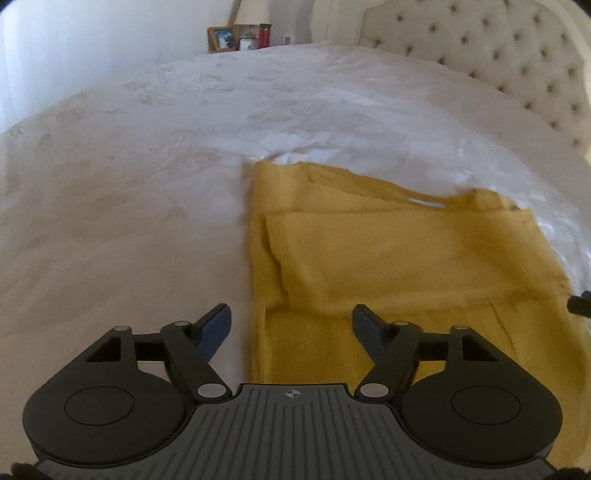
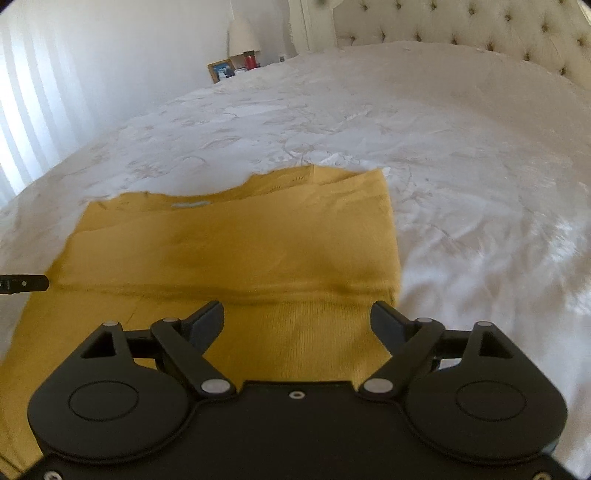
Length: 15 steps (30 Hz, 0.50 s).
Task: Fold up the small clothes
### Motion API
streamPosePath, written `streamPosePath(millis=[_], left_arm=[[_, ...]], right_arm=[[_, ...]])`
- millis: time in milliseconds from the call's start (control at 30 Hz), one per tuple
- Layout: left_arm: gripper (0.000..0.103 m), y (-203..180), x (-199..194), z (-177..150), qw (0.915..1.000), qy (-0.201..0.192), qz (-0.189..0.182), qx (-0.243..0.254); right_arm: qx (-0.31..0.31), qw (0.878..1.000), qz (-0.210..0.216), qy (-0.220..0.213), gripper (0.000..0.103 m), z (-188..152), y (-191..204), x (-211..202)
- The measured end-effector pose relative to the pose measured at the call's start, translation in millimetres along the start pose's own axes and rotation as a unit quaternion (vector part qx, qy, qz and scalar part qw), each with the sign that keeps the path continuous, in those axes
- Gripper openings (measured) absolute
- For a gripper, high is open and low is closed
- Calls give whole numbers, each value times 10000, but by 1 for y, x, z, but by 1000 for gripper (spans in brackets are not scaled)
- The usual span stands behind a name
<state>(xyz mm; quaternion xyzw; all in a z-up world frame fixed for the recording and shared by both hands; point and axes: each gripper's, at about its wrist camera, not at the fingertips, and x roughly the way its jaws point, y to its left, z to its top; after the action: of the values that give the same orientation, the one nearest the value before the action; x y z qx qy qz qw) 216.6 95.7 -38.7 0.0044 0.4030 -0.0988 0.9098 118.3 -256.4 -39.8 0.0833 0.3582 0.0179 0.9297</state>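
Note:
A mustard yellow knit top [image 1: 399, 258] lies flat on the white bedspread, sleeves folded in, neckline toward the far side. In the right wrist view the top [image 2: 229, 258] fills the middle and left. My left gripper [image 1: 291, 325] is open and empty, just above the top's near left hem corner. My right gripper [image 2: 297, 321] is open and empty, over the near right hem corner. The tip of the right gripper shows at the right edge of the left wrist view [image 1: 580, 304]; the left gripper's tip shows at the left edge of the right wrist view [image 2: 22, 284].
The white patterned bedspread [image 1: 147, 184] spreads around the top. A tufted headboard [image 1: 517, 55] stands at the right. A nightstand at the far edge carries a photo frame [image 1: 221, 38], a lamp [image 1: 253, 13] and a red bottle [image 1: 264, 35].

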Motion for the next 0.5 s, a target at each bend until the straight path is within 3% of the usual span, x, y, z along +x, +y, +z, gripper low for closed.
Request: streamPosePath(millis=[300, 500], left_arm=[[79, -10, -67, -71, 9983, 379, -412, 137], [80, -12, -107, -113, 9975, 410, -559, -108]], right_arm=[[232, 9996, 35, 163, 88, -54, -2, -79], [331, 9993, 40, 191, 89, -88, 1, -126]])
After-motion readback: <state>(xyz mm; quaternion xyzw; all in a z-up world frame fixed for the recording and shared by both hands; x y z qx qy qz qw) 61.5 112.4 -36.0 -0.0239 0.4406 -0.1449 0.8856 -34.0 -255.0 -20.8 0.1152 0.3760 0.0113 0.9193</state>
